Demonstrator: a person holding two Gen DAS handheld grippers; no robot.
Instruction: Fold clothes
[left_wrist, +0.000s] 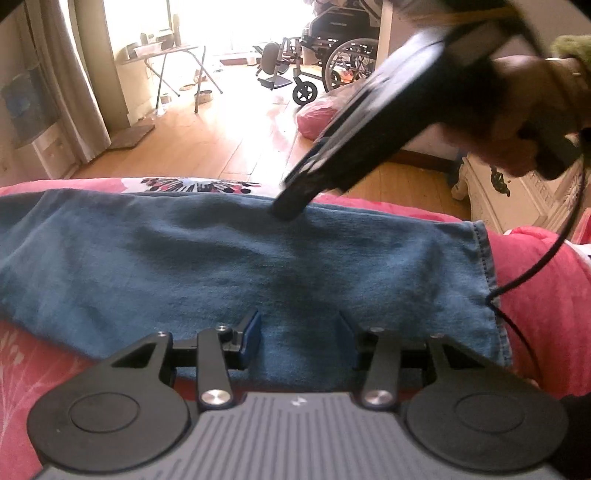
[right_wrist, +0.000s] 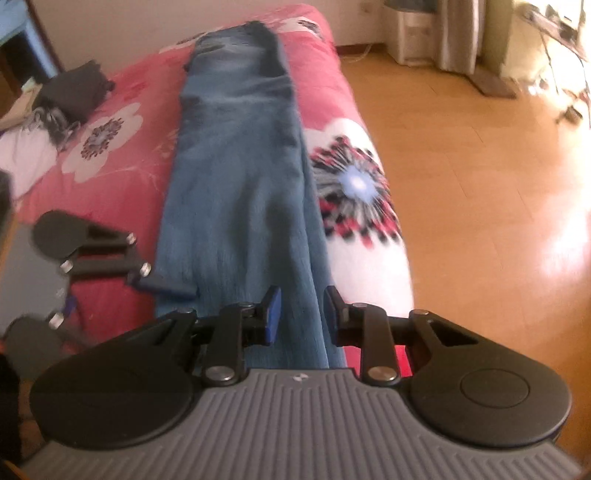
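A pair of blue jeans (left_wrist: 258, 258) lies lengthwise along a red flowered bedspread (left_wrist: 535, 277), the legs folded one on the other. My left gripper (left_wrist: 299, 336) hovers over the near edge of the denim by the hem, jaws apart, nothing pinched. In the right wrist view the jeans (right_wrist: 236, 166) run away from me up the bedspread (right_wrist: 122, 177). My right gripper (right_wrist: 303, 314) stands over their right edge with a narrow gap between the blue pads and denim showing through it. The left gripper (right_wrist: 147, 280) rests at the jeans' left edge. The right gripper (left_wrist: 288, 206), held by a hand, points down at the far edge.
Beyond the bed is wooden floor (right_wrist: 461, 184) with a wheelchair (left_wrist: 332, 62), a pink bag (left_wrist: 317, 118) and a folding table (left_wrist: 166, 55). A white carved cabinet (left_wrist: 517, 199) stands at the right. Dark folded clothes (right_wrist: 74, 92) lie on the bed's far left. A black cable (left_wrist: 546, 258) hangs by the hem.
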